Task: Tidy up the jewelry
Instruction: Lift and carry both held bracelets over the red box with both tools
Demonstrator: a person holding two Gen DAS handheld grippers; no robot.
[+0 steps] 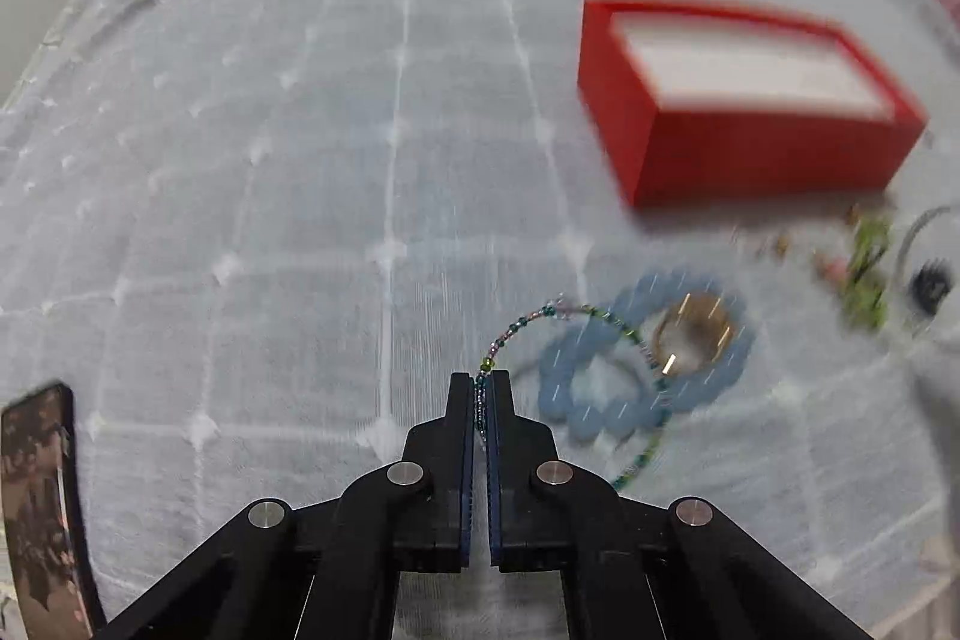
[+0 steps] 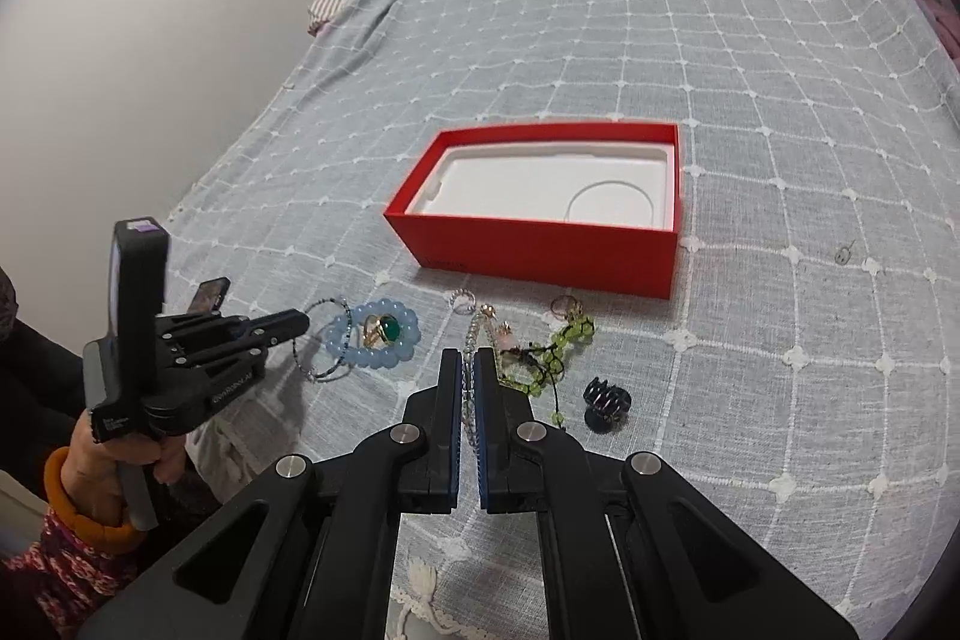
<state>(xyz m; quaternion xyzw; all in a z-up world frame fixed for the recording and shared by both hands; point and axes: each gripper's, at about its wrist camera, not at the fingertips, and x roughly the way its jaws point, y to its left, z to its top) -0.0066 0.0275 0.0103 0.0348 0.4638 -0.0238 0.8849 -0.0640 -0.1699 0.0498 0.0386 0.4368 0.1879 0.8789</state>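
Note:
An open red box (image 2: 540, 250) with a white insert lies on the bed; it also shows in the left wrist view (image 1: 750, 148). My left gripper (image 1: 480, 382) is shut on a thin multicoloured bead strand (image 1: 564, 316), also seen from the right wrist (image 2: 312, 340). The strand loops over a pale blue bead bracelet (image 1: 600, 412) with a gold ring with a green stone (image 2: 384, 328) inside it. My right gripper (image 2: 470, 358) is shut on a clear bead strand (image 2: 474, 334). A green bead bracelet (image 2: 558, 346) lies right of it.
The grey checked bedspread (image 2: 720, 100) covers the bed. A small ring (image 2: 462, 301), a gold ring (image 2: 567, 307) and a black hair claw (image 2: 606, 400) lie near the box. A wall runs along the left.

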